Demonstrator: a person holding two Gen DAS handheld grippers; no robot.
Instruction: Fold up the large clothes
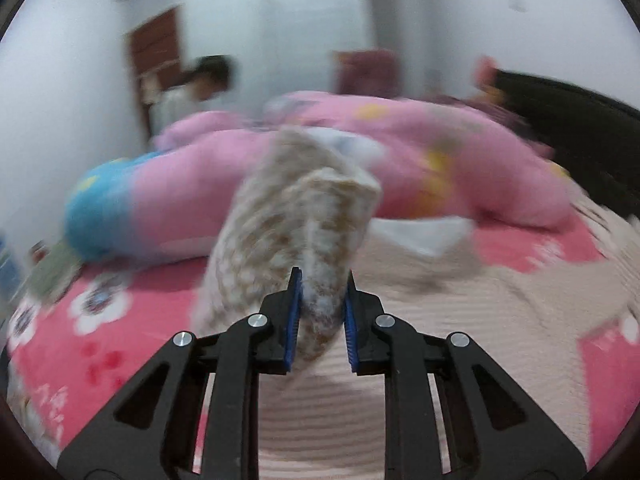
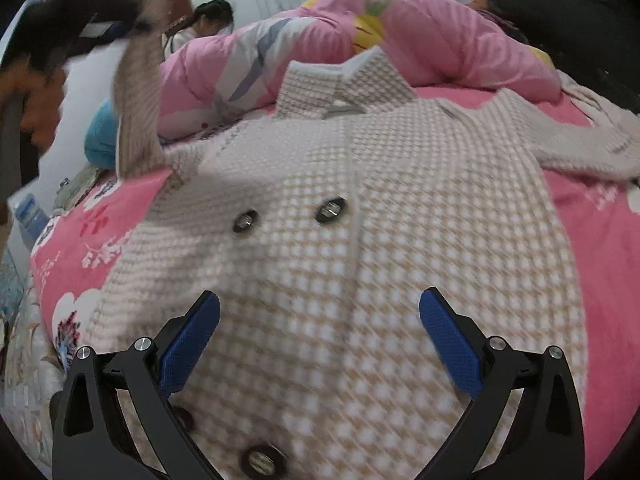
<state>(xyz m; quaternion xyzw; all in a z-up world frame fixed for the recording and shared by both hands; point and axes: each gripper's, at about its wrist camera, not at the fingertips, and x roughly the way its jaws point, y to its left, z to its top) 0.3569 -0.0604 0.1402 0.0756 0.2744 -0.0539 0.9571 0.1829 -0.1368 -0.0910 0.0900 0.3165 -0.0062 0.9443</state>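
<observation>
A bed [image 2: 592, 280] covered by a pink blanket with white flower prints carries everything. A beige-and-white checked coat [image 2: 360, 208] with dark buttons lies spread flat on it, collar toward twelve o'clock, one sleeve spread out at two o'clock. A rumpled pink quilt [image 2: 420, 36] with a blue end at nine o'clock lies heaped across the bed beyond the collar.

One checked coat [image 2: 360, 208] with three visible buttons [image 2: 330, 209], one pink quilt [image 2: 420, 44], one bed [image 2: 592, 280], two grippers.
</observation>
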